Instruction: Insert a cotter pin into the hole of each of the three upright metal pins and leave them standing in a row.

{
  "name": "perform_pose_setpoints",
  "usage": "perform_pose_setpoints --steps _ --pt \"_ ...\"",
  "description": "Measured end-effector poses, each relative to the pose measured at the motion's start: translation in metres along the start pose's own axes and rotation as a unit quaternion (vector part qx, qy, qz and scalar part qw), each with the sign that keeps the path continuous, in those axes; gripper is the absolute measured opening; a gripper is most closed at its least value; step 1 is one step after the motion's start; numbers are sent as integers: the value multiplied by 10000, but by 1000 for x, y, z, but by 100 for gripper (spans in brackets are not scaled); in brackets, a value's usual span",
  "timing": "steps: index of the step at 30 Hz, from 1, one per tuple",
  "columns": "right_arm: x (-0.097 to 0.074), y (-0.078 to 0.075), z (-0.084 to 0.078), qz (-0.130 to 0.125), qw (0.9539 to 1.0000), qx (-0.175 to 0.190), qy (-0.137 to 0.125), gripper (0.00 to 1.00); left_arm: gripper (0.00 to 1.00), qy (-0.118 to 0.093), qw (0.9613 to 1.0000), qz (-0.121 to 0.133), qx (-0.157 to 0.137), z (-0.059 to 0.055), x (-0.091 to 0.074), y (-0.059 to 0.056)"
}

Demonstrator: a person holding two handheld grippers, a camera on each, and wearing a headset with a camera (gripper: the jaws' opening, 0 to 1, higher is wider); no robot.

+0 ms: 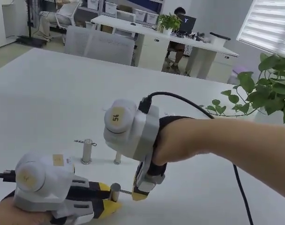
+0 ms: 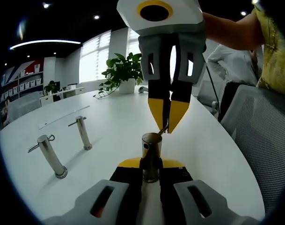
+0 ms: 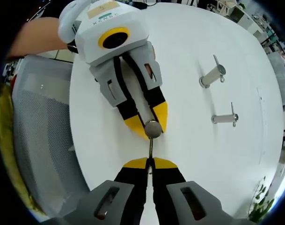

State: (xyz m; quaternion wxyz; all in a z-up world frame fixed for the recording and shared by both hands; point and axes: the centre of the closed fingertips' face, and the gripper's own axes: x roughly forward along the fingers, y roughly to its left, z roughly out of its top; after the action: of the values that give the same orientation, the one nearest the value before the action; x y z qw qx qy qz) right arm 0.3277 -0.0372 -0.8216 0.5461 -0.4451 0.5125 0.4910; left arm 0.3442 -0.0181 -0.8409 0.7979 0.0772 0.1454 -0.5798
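The left gripper (image 2: 151,165) had its yellow-tipped jaws closed on the shank of a metal pin (image 2: 151,152). This was a smooth, bright steel cylinder with a flat top and a slightly flared foot. It was held upright near the close edge of the white, matte tabletop (image 2: 212,154).

The right gripper (image 3: 150,164) came at it from the opposite side. Its jaws were pinched together on a cotter pin (image 3: 150,149), a thin length of wire. The free end of the wire met the upper part of the held metal pin. Whether it had entered the hole could not be told.

A second metal pin (image 2: 51,154) and a third metal pin (image 2: 82,132) stood upright on the tabletop, apart from each other and well clear of both grippers. The second cotter (image 2: 39,145) lay crosswise through the upper end of the second metal pin, with a looped head showing on one side. The third cotter (image 2: 76,122) sat likewise through the third metal pin.

At the tabletop's far edge a white pot (image 2: 127,86) held a leafy green plant (image 2: 123,65).
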Motion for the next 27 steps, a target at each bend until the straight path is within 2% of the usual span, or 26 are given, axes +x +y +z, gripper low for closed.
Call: perform_pose_setpoints --steps 7,13,27 --pt "0 -2 -1 -28 9998 186 14 3 11 22 10000 56 -10 1 0 0" --pt "0 -2 -1 -37 9999 145 21 3 11 23 9999 102 0 1 0 0" --pt "1 -2 10 -61 9999 17 -118 3 11 50 9999 135 27 0 0 -1"
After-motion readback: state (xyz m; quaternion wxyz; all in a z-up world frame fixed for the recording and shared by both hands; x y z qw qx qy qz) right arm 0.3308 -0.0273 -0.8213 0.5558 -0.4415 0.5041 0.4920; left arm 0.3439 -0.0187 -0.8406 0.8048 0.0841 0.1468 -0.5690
